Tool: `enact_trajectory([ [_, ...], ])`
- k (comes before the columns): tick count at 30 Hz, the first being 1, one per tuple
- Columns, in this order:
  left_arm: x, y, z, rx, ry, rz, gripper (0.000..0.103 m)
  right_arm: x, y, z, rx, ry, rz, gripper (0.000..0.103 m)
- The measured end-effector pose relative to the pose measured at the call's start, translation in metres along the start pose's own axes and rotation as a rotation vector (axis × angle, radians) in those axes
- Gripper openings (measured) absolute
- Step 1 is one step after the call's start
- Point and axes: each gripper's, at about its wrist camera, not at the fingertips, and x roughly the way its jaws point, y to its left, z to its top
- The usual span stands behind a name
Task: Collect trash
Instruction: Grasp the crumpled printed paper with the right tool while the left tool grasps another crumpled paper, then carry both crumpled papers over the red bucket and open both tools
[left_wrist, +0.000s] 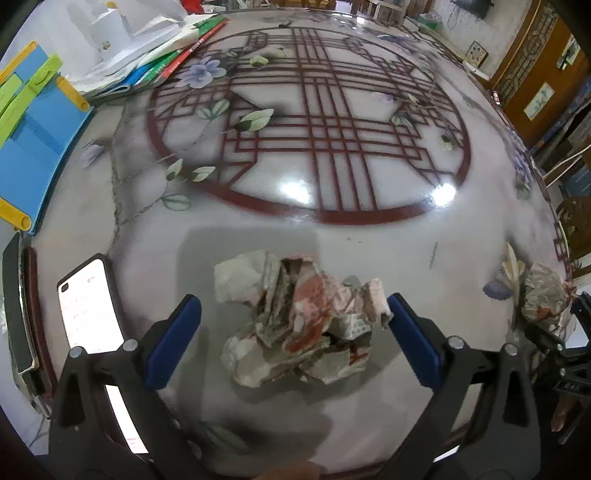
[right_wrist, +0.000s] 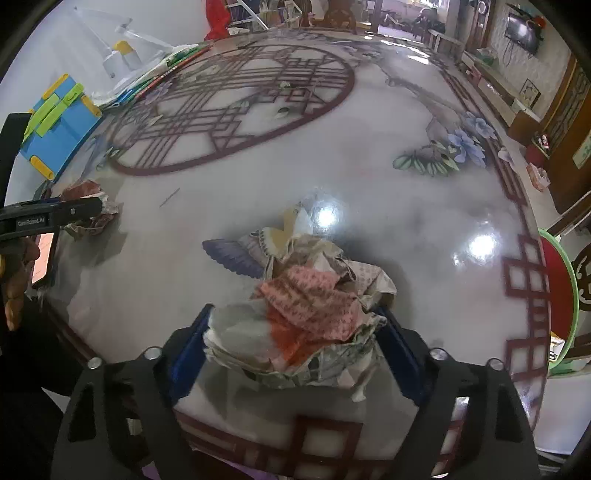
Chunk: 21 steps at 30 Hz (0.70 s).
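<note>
**Two paper wads, one gripper on each**

Crumpled paper (right_wrist: 303, 328) fills the right gripper (right_wrist: 295, 343); its blue fingers (right_wrist: 186, 350) press against both sides of the wad, so it looks clamped, low over the tabletop (right_wrist: 406, 229). Whether the wad is lifted or resting there cannot be told. A second paper wad (left_wrist: 299, 317) lies on the tabletop between the left gripper's (left_wrist: 293, 332) fingers, which stand wide apart and grip nothing; the right finger (left_wrist: 413, 339) is just beside the paper's edge, probably lined up for a pinch. A phone (left_wrist: 88, 302) lies just left of it, partly cut off by the finger mount. Farther back sit a blue folder (left_wrist: 40, 136) and stacked papers (left_wrist: 147, 55). No trash bin can be clearly made out.
</note>
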Motion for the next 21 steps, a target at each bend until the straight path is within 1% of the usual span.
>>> enact_trajectory([
  [1,0.001,-0.001,0.001,-0.001,0.007,-0.011,0.094,0.000,0.000,0.000,0.000,0.002,0.001,0.070],
  [2,0.002,-0.003,0.001,0.000,0.016,-0.020,0.089,0.001,-0.001,-0.001,0.001,0.008,0.001,0.068],
  [3,0.003,-0.006,0.001,0.008,0.024,-0.022,0.083,0.001,-0.002,-0.001,0.001,0.012,0.002,0.063],
  [4,0.005,-0.010,0.000,0.023,0.030,-0.019,0.081,0.002,-0.002,-0.002,0.000,0.016,0.003,0.062],
  [5,0.006,-0.013,-0.001,0.035,0.037,-0.026,0.076,0.002,-0.003,-0.003,-0.001,0.017,0.006,0.062],
  [7,0.008,-0.020,-0.003,0.055,0.054,-0.040,0.068,0.001,-0.003,-0.004,-0.002,0.017,0.008,0.058],
  [8,0.010,-0.023,-0.004,0.067,0.061,-0.043,0.059,0.001,-0.004,-0.005,0.001,0.017,0.011,0.056],
  [9,0.011,-0.026,-0.005,0.080,0.069,-0.044,0.054,0.001,-0.005,-0.005,0.005,0.017,0.014,0.054],
  [11,0.008,-0.032,-0.007,0.103,0.064,-0.051,0.048,0.000,-0.007,-0.005,0.014,0.019,0.023,0.051],
  [12,0.007,-0.033,-0.007,0.105,0.063,-0.067,0.046,-0.001,-0.008,-0.005,0.015,0.019,0.025,0.051],
  [17,0.005,-0.034,-0.006,0.093,0.056,-0.120,0.042,-0.005,-0.011,-0.004,0.034,0.007,0.029,0.047],
  [19,0.002,-0.037,-0.006,0.099,0.046,-0.128,0.042,-0.008,-0.014,-0.003,0.041,-0.003,0.029,0.047],
  [21,-0.003,-0.042,-0.006,0.117,0.022,-0.120,0.041,-0.013,-0.017,-0.001,0.050,-0.018,0.022,0.046],
])
